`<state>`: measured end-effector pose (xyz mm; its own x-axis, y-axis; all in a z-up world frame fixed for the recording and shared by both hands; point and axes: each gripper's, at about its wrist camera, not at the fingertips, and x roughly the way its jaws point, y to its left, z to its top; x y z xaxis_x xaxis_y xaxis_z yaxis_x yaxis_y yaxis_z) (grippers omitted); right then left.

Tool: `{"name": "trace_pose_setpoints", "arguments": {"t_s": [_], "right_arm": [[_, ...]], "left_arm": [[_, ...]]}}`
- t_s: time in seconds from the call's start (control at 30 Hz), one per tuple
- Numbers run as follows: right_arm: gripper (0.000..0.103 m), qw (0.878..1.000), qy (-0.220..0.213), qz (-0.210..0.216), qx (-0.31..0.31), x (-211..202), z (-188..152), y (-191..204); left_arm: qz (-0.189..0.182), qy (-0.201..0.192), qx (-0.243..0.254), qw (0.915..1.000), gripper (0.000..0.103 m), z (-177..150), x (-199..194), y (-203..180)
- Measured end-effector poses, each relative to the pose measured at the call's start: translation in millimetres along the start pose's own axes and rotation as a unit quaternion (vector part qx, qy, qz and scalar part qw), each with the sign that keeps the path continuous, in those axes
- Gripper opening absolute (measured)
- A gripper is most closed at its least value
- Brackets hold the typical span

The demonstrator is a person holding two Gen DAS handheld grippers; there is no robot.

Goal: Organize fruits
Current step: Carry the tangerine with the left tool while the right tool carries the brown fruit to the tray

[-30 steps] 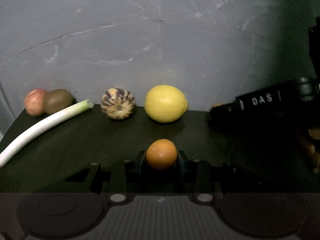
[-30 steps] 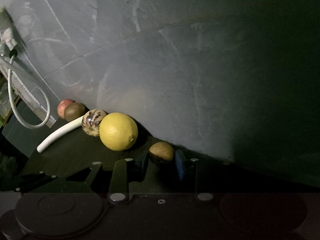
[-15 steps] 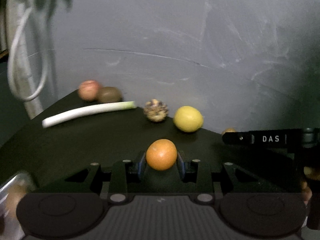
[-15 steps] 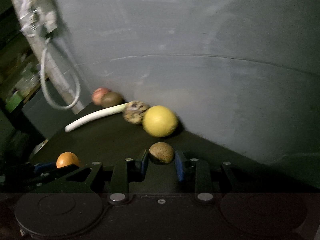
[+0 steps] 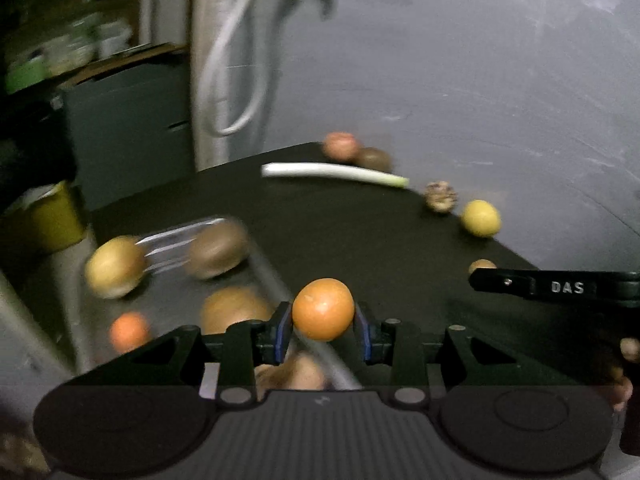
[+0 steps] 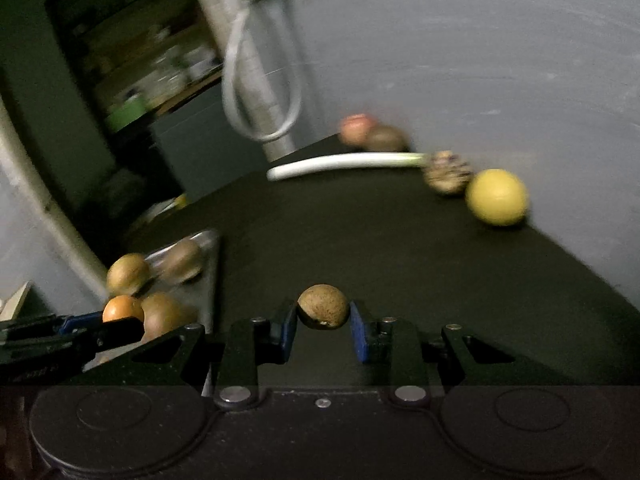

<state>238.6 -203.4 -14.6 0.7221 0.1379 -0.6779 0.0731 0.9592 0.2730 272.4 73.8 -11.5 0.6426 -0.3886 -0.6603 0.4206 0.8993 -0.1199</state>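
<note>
My left gripper (image 5: 323, 326) is shut on a small orange fruit (image 5: 323, 309) and holds it over the right edge of a metal tray (image 5: 176, 236) that holds several fruits. My right gripper (image 6: 323, 326) is shut on a small brown round fruit (image 6: 323, 306) above the dark table. In the right wrist view the left gripper (image 6: 120, 322) with the orange fruit (image 6: 122, 308) shows at lower left, by the tray (image 6: 210, 240). A lemon (image 5: 480, 218), a striped fruit (image 5: 440, 197), a kiwi (image 5: 374, 159) and a reddish fruit (image 5: 340, 146) lie along the wall.
A white leek (image 5: 332, 171) lies on the dark table (image 5: 360, 240) near the far corner. A grey wall runs behind. A looped white cable (image 5: 236, 80) hangs at the table's left end. A yellow container (image 5: 44, 216) stands left of the tray.
Both grippers have swung left and back from the wall with their fruits. The tray of fruits has come into view at lower left. The lemon and the row look smaller and farther.
</note>
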Motion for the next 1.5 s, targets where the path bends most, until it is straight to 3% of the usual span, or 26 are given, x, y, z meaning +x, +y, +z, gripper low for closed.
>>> {"name": "trace_pose_setpoints", "arguments": {"t_s": [0.3, 0.67, 1.33, 1.5], "right_arm": [[0.031, 0.993, 0.048, 0.072, -0.082, 3, -27, 63], [0.031, 0.978, 0.1, 0.106, -0.152, 24, -54, 102], [0.032, 0.969, 0.131, 0.104, -0.183, 49, -60, 116], [0.032, 0.968, 0.128, 0.108, -0.189, 47, -59, 115]], "left_arm": [[0.054, 0.025, -0.068, 0.9959, 0.036, -46, -39, 52], [0.092, 0.064, -0.104, 0.9882, 0.036, -73, -30, 72], [0.079, 0.093, -0.073, 0.9898, 0.036, -73, -8, 56], [0.072, 0.096, -0.085, 0.9891, 0.039, -70, -8, 60]]}}
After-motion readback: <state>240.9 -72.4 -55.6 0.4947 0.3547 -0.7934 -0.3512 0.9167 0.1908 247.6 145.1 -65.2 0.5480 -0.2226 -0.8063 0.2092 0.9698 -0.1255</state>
